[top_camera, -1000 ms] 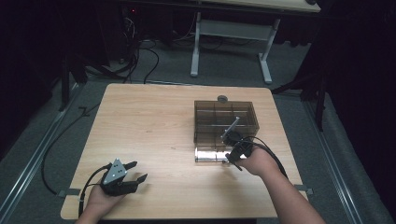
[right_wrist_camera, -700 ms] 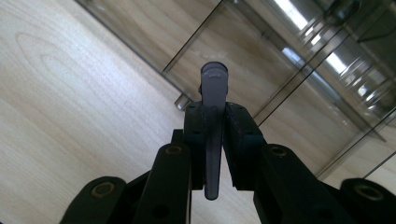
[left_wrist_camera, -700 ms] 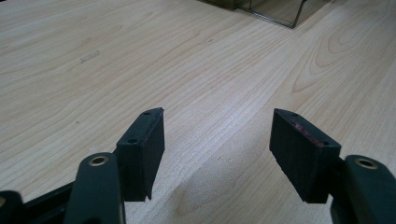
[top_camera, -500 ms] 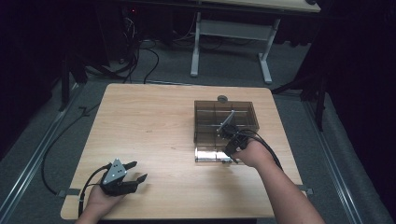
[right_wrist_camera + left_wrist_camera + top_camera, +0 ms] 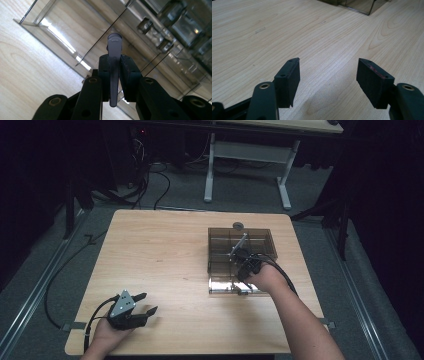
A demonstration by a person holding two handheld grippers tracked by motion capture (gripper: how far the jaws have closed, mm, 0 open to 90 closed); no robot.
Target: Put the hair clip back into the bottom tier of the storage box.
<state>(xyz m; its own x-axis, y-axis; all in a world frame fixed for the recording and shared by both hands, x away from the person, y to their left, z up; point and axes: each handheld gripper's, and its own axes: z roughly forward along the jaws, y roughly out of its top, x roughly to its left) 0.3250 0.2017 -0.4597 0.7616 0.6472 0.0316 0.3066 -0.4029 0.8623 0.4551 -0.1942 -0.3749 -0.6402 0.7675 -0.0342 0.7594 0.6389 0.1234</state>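
My right hand-held gripper [image 5: 113, 65] is clamped on a thin translucent tab [image 5: 113, 72] that stands up between its pads, held over the smoky clear compartment box [image 5: 242, 251] on the right half of the bench [image 5: 160, 250]; its open lid [image 5: 222, 285] lies flat on the near side. My left hand-held gripper [image 5: 328, 80] rests at the bench's near left corner, well apart from the box, jaws spread wide with nothing but bare wood between them.

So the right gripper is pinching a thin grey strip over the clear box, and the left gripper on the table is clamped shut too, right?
Not quite: the left gripper is open, its jaws wide apart with bare table between them, as the left gripper view shows. The right gripper does pinch the thin grey strip over the clear box.
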